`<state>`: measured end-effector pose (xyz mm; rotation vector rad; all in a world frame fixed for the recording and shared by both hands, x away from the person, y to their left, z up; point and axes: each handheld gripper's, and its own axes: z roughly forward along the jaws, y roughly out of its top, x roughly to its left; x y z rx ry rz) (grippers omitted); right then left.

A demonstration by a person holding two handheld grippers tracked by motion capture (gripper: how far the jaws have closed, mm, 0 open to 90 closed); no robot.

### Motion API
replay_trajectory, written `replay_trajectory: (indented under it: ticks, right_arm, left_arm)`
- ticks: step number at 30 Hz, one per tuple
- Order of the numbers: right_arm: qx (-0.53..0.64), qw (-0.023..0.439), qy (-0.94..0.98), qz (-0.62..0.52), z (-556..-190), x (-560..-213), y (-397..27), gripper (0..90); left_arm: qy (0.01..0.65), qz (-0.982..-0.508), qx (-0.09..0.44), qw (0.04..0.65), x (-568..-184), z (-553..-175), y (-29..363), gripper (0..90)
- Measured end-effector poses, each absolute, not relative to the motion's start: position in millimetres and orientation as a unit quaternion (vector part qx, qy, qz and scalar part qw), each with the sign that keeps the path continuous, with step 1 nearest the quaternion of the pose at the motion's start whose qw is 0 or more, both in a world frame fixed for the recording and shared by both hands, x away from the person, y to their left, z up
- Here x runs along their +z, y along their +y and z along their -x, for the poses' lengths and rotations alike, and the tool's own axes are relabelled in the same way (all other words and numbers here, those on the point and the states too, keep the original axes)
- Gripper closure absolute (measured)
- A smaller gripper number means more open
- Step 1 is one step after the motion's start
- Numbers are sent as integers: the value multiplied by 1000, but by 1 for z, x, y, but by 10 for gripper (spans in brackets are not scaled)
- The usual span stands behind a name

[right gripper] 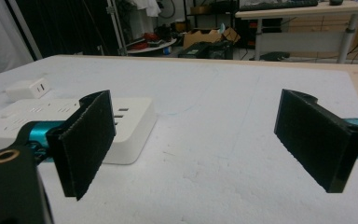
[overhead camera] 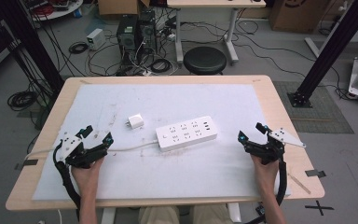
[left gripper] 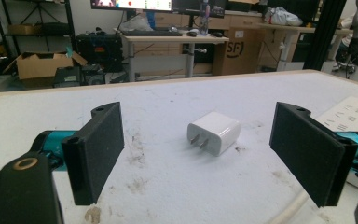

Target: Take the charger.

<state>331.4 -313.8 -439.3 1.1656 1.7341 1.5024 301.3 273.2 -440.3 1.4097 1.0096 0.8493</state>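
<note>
The white charger [overhead camera: 135, 122] lies on its side left of the surface's centre, prongs toward your left gripper [overhead camera: 95, 135], just beside the power strip [overhead camera: 186, 132] at mid-surface. Your left gripper rests near the left edge, jaws wide and empty, lined up on the charger, presumably to grasp it. Your right gripper [overhead camera: 250, 132] waits by the right edge, equally wide, likely to steady the strip.

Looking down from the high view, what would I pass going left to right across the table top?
Left gripper with open black jaws → small white plug-in charger cube → long white power strip → right gripper, jaws open too. All sit over the white mat on the wooden table.
</note>
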Motion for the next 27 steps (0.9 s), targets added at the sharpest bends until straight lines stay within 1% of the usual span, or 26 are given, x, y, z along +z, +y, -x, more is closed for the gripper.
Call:
replay_trajectory:
  ticks: [12, 16, 18, 23, 27]
  right_arm:
    - [560, 283, 646, -435, -330, -439, -313, 126]
    - [561, 286, 645, -433, -330, -439, -313, 126]
    - [561, 285, 645, -434, -330, -439, -313, 126]
    - [558, 285, 644, -439, -330, -439, -313, 126]
    - [558, 287, 645, -436, -331, -439, -312, 126]
  left_arm:
    - [422, -607, 364, 566, -439, -299, 271, 177]
    - [418, -607, 375, 562, -439, -297, 270, 189]
    - [417, -608, 376, 562, -439, -297, 270, 209]
    - [416, -611, 373, 562, -439, -298, 268, 217]
    - [420, -626, 360, 550, -437, -298, 267, 217]
